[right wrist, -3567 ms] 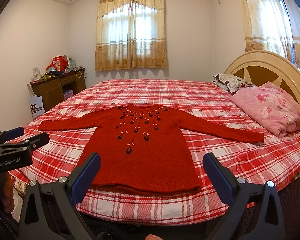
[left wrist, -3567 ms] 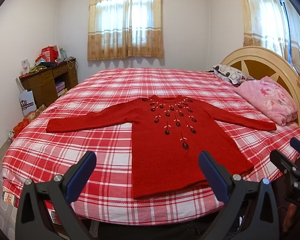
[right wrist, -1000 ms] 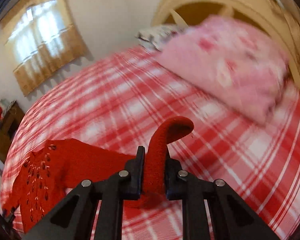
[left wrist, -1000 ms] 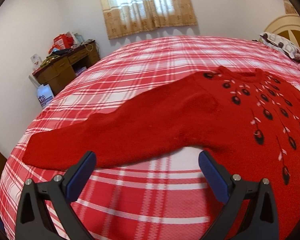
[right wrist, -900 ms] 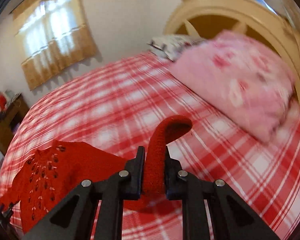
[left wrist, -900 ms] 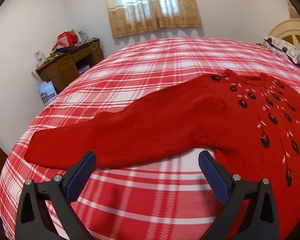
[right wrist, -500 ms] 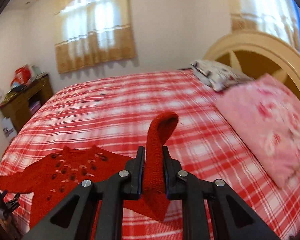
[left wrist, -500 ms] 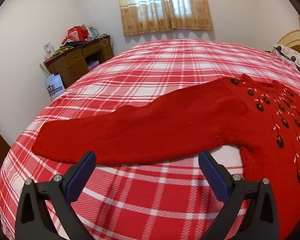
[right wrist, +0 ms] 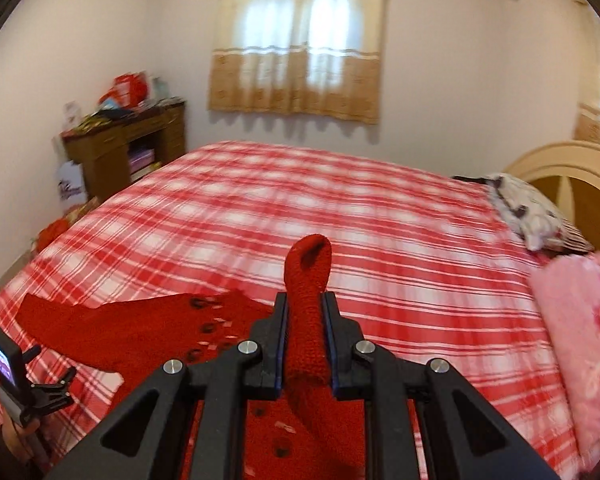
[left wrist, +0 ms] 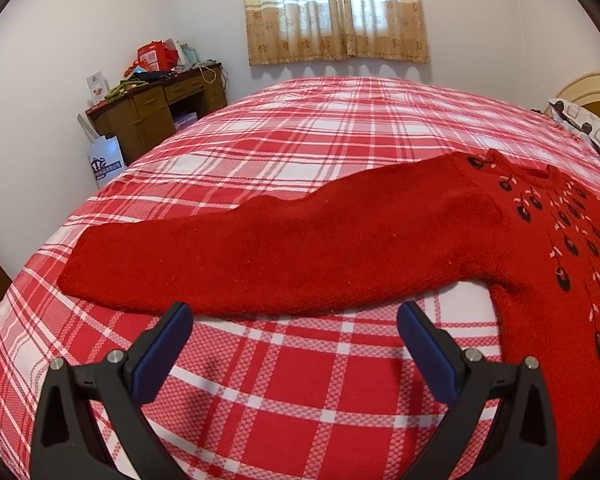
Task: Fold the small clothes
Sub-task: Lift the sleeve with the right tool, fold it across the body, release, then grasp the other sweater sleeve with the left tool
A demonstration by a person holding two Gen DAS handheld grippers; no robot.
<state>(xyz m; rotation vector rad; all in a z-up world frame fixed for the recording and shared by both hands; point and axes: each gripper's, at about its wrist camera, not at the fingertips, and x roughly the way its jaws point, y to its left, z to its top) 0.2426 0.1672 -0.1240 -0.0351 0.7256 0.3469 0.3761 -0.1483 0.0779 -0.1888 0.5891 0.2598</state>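
Observation:
A red knitted sweater [left wrist: 540, 264] with dark embroidered motifs lies flat on the red-and-white plaid bed [left wrist: 300, 152]. Its left sleeve [left wrist: 260, 256] stretches out flat toward the left, just beyond my left gripper [left wrist: 294, 322], which is open and empty above the bedspread. My right gripper [right wrist: 306, 314] is shut on the right sleeve cuff [right wrist: 308, 276], which sticks up between the jaws; the sleeve hangs down over the sweater body [right wrist: 204, 328]. The left gripper's device [right wrist: 8, 364] shows at the lower left of the right wrist view.
A wooden desk [left wrist: 156, 108] with clutter stands by the left wall, with a white bag [left wrist: 106, 160] beside it. A pink folded blanket [right wrist: 584, 328] and a patterned pillow [right wrist: 536, 212] lie by the wooden headboard [right wrist: 572, 172]. A curtained window [right wrist: 300, 40] is on the far wall.
My right gripper has carried the held sleeve cuff leftward, toward the sweater body. My left gripper has drifted slightly, staying open near the flat left sleeve.

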